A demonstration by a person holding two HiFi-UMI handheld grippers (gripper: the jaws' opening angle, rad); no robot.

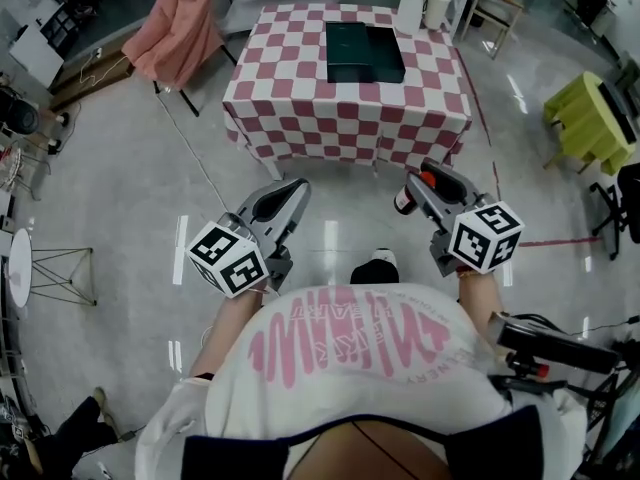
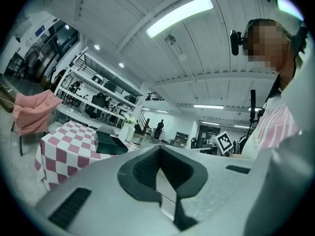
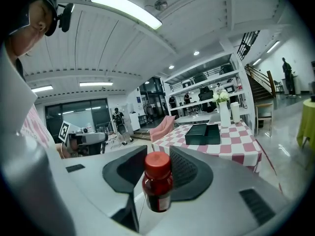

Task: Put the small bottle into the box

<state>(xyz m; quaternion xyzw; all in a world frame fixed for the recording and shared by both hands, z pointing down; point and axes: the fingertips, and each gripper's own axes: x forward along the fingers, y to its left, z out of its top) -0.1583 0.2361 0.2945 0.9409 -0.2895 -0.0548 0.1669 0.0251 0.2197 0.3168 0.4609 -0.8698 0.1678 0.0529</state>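
Right gripper [image 3: 157, 161] has its fingers clamped on the little red-capped bottle [image 3: 157, 186]. Left gripper [image 2: 160, 151] is pinched together, nothing in it. Box [image 1: 363, 51] sits on the checkered counter [image 1: 300, 88] ahead.

- Shirt [image 1: 350, 353]: white, short-sleeved, with big pink lettering and pink wavy strokes across the front.
- Below the shirt's hem, a dark garment [image 1: 250, 455].
- Shoe [image 1: 376, 265]: black with a white top.
- Head camera [image 2: 236, 42]: small and black, on a dark strap round the head.
- Left gripper [image 1: 297, 190]: light grey moulded shell with a dark slotted patch and dark ribbed pads [image 2: 143, 172]; it carries a white cube [image 1: 228, 258] with black square markers.
- Right gripper [image 1: 418, 184]: the same grey shell and dark pads, with its own marker cube [image 1: 487, 236].
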